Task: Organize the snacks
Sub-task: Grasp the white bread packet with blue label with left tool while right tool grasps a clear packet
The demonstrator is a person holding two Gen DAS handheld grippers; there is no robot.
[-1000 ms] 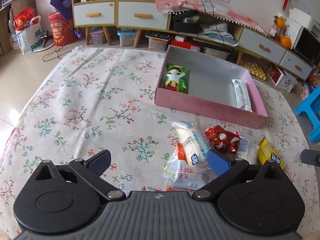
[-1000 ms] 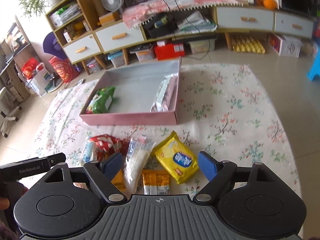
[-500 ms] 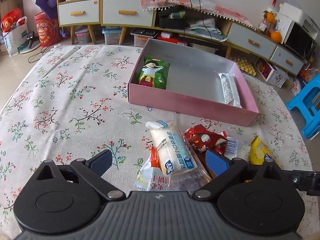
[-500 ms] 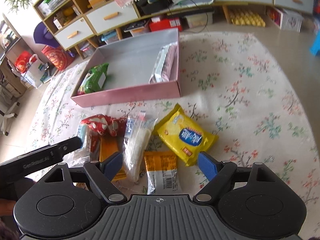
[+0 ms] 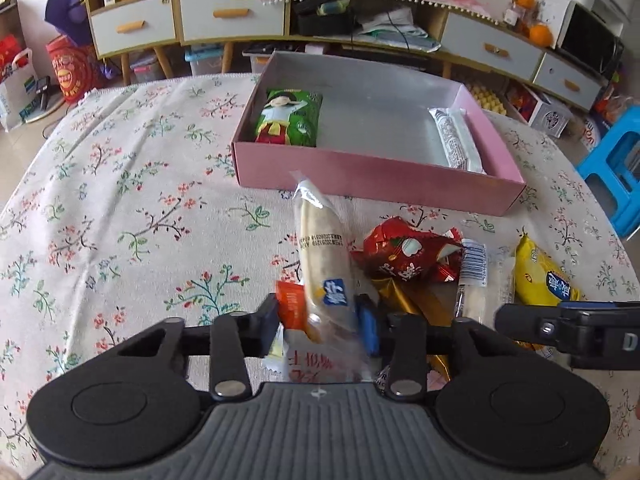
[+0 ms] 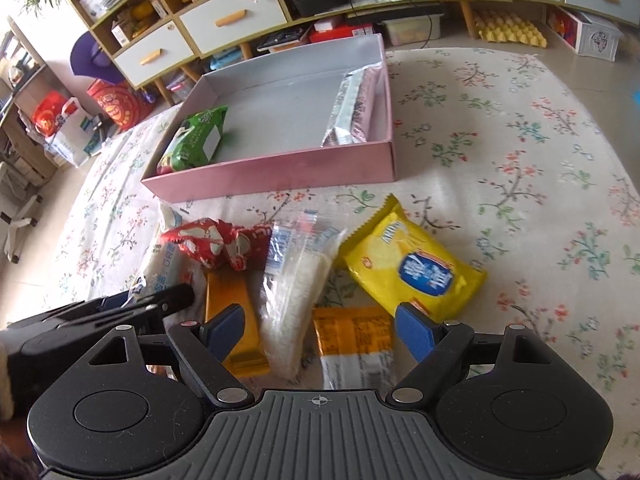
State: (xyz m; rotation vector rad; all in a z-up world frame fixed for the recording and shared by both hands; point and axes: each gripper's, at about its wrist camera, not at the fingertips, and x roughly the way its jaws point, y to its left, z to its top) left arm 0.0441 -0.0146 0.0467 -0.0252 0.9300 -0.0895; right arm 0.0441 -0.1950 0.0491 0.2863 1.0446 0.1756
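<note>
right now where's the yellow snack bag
The yellow bag lies on the tablecloth in front of the pink box, at the right end of the snack pile, beside the clear packet, just past the right gripper.

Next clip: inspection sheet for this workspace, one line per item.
Surface: floral cloth, bare at left.
Job's things: pink box holds green pack and silver bar; loose pile in front includes red pack, yellow pack, orange pack.
Clutter: nothing seen on the cloth.
Grippers: left hand-held gripper closing on white bun pack; right hand-held gripper open over the pile.
Cables: black cords on shelf.
Surroundings: cabinets, blue stool.
</note>
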